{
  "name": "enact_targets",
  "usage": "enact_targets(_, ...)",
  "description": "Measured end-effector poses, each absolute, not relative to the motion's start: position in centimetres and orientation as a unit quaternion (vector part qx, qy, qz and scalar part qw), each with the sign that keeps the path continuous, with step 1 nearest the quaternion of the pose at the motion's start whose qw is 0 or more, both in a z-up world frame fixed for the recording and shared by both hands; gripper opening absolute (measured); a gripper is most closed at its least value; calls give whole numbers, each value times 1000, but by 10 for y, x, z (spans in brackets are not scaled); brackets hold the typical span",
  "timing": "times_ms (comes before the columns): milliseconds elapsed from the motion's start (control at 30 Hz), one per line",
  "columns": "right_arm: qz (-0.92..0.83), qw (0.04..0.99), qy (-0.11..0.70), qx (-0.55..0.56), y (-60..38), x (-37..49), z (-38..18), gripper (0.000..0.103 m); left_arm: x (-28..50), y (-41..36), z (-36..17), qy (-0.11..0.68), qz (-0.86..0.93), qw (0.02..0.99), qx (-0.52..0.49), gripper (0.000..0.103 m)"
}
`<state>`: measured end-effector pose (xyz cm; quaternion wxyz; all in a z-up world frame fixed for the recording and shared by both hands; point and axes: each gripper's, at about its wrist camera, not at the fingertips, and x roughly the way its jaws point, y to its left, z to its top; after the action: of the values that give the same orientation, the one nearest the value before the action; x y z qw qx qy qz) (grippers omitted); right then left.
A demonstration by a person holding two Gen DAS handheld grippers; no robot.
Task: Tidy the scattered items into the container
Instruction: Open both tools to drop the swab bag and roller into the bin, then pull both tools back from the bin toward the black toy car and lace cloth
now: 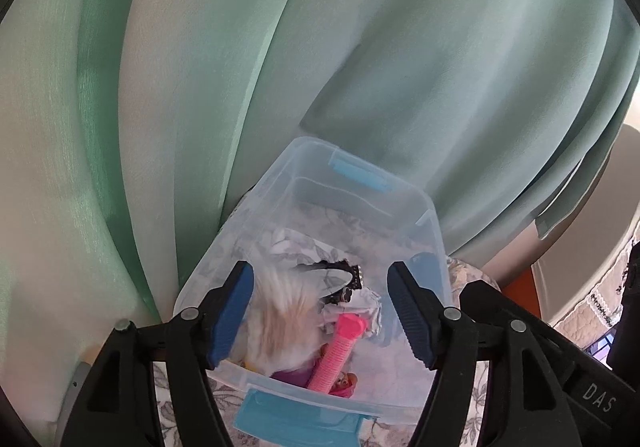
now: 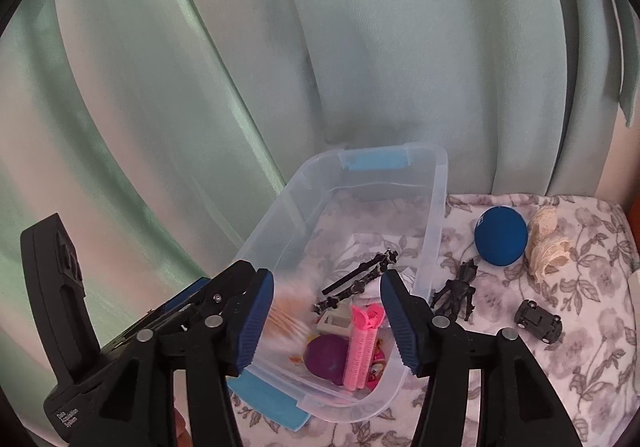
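While both the left gripper (image 1: 320,311) and right gripper (image 2: 326,321) hang spread and empty over the clear plastic bin (image 2: 436,215), the blue rubbery ball (image 2: 501,241) waits at right on the floral cloth (image 2: 580,327); probably light, prone to roll, best pinched across its middle

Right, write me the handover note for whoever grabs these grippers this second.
Left gripper: open, empty, over the clear bin.
Right gripper: open, empty, also over the bin's near end.
In the bin: pink roller, purple ball, black stick piece, something pale and blurred, some small bits beneath.
Still out on the flowered cloth, right of the bin: blue ball, cream shell, black figure, black toy car.
Done: several items binned. Left: those four.
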<state>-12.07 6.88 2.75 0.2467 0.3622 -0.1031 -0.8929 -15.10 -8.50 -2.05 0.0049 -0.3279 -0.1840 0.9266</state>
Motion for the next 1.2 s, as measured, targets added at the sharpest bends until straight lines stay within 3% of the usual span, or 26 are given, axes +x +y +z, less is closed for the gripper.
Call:
enact_targets(67, -895, 244, -110, 356, 76, -117, 31, 67, -147, -82, -15, -180, 929, 6, -322, 74)
enact_targets(700, -921, 193, -174, 291, 170, -74, 64, 70, -122, -3, 37, -112, 949, 44, -292, 74)
enact_targets(833, -926, 183, -184, 275, 192, -63, 69, 70, -112, 20, 50, -92, 954, 54, -280, 82)
enact_targets(1200, -933, 162, -211, 242, 253, -38, 83, 71, -95, 82, 73, -53, 958, 88, -269, 83)
